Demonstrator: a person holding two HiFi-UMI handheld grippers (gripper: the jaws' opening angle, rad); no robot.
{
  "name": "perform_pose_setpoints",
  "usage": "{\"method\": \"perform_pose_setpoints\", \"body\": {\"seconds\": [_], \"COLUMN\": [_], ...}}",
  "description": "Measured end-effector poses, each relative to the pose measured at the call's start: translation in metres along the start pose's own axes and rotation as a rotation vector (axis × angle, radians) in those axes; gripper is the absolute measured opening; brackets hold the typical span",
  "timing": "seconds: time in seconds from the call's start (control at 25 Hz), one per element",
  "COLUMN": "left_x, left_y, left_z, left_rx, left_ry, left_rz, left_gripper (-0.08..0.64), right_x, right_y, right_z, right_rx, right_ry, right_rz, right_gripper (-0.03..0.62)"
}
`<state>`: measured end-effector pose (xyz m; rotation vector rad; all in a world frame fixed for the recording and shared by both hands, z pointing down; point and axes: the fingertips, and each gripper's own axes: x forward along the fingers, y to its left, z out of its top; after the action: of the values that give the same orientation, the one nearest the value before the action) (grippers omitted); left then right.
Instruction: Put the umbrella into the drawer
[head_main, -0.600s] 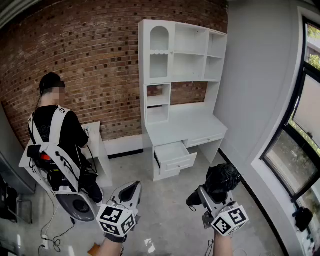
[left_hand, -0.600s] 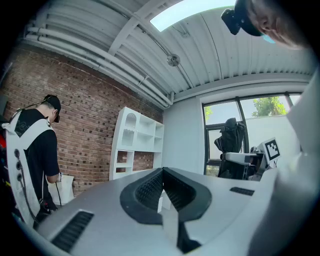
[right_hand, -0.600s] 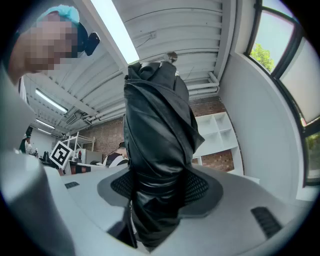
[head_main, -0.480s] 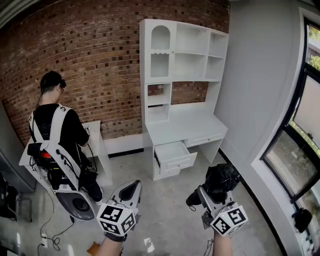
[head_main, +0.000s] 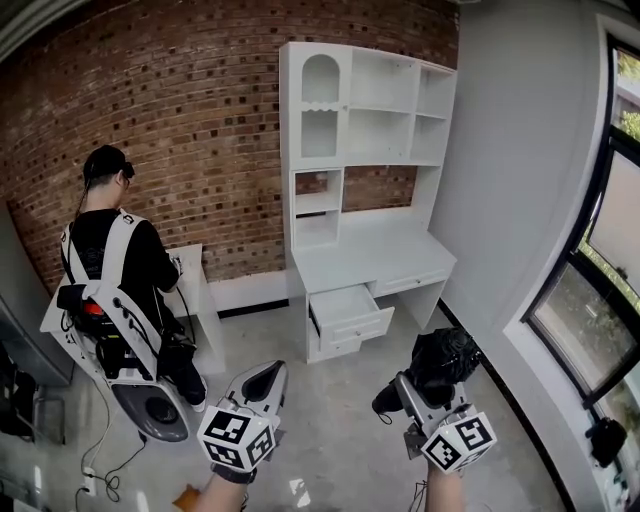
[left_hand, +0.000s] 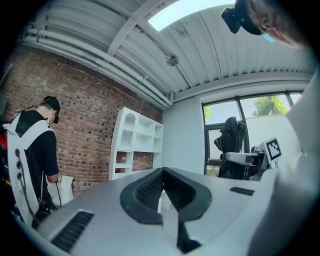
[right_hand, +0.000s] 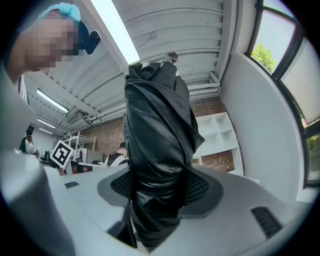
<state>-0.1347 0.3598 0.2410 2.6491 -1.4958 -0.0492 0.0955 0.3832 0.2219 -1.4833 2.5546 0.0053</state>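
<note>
From the head view, my right tool (head_main: 424, 388) is low on the right side and clamped on the umbrella (head_main: 443, 360). The umbrella is black and folded up into a fat bundle. It lies across the tool, with one end low and to the left and the other end up and to the right. My left tool (head_main: 266, 378) is low on the left with nothing in it. The drawer (head_main: 344, 303) is pulled out from the white surface (head_main: 372, 250) by the brick wall. It lies ahead of my right tool and a bit to the left, well apart from it, with bare floor (head_main: 330, 420) in between. Both tools look about as far from the drawer, but only the right one has the umbrella. A person (head_main: 112, 268) stands far off to the left, facing away.

From the left gripper view, the two dark pads (left_hand: 149, 189) are pressed together with nothing between them. The tool points level, towards the shelves and the window (left_hand: 250, 130).

From the right gripper view, the umbrella stands up tall between the pads (right_hand: 201, 188), which squeeze it from both sides near its lower end. I think I need to go closer and lay the umbrella long-ways into the drawer.
</note>
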Motion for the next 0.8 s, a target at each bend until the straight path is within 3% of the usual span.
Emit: {"method": "perform_pose_setpoints", "body": {"seconds": [0.8], "left_x": [0.028], "left_y": [-0.05], "left_z": [-0.006], "left_rx": [0.017], "left_ry": [0.004], "left_rz": [0.033], "left_gripper": [0.005], "right_x": [-0.026], "right_y": [-0.048], "right_z": [0.0], "right_rx": [0.013], "right_ry": [-0.001], "right_rz": [0.037], "right_gripper": [0.23]}}
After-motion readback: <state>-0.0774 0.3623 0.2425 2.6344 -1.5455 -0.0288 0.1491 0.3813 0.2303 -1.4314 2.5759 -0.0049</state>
